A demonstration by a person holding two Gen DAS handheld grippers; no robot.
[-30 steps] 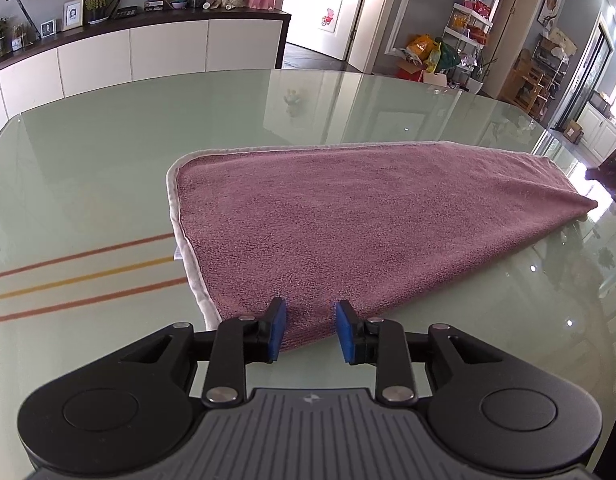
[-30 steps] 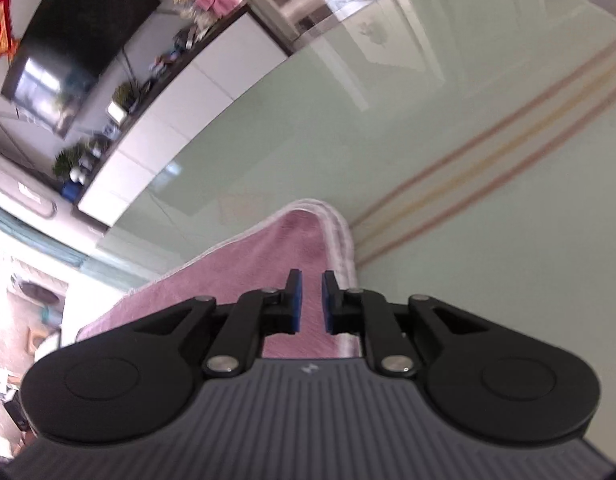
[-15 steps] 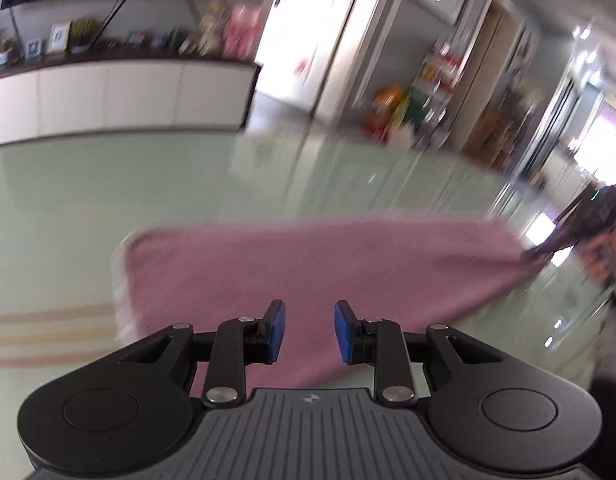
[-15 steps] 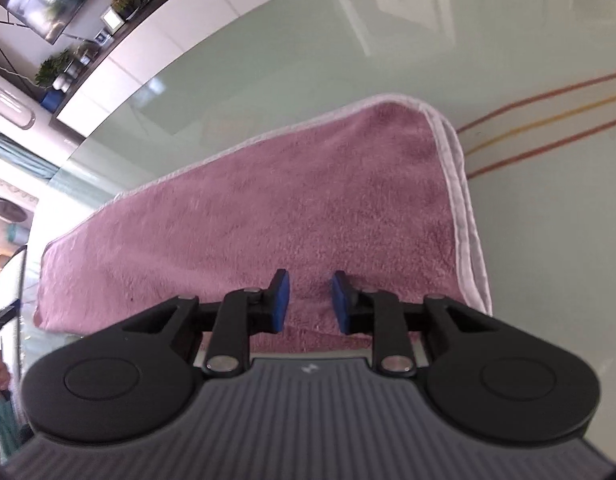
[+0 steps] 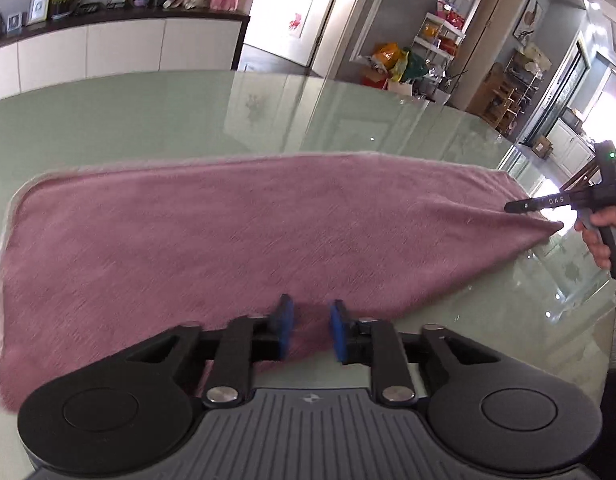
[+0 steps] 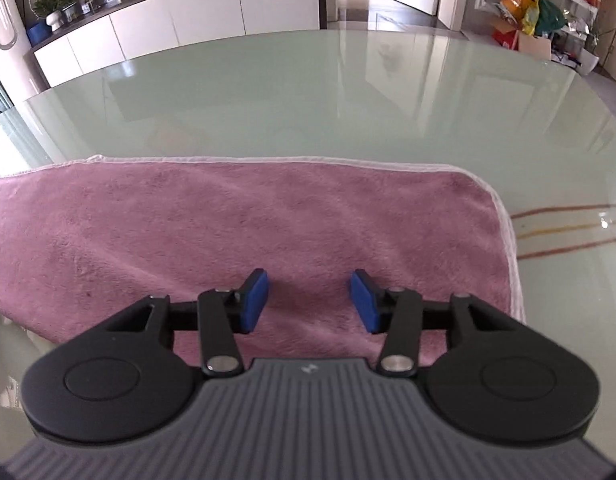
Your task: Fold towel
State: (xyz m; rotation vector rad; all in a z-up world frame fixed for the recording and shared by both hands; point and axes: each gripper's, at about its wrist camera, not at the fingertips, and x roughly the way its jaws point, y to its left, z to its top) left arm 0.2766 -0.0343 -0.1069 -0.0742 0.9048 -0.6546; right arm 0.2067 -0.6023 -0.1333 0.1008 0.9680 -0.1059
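Note:
A pink towel [image 5: 248,236] with a pale hem lies folded and flat on the glass table; it also shows in the right wrist view [image 6: 244,224]. My left gripper [image 5: 310,330] is open and empty, hovering over the towel's near edge. My right gripper [image 6: 308,300] is open wide and empty above the towel's near part. In the left wrist view the right gripper's body [image 5: 568,202] shows at the far right, near the towel's right corner, with a hand on its handle.
The green glass table [image 6: 308,92] reaches far beyond the towel. Orange and yellow stripes [image 6: 568,228] run under the glass at the right. White cabinets [image 6: 188,16] and shelves with clutter [image 5: 436,48] stand beyond the table edge.
Both grippers swung round over the towel. The right gripper's jaws went from nearly closed to wide open. The left gripper shifted along the near edge, jaws staying open.

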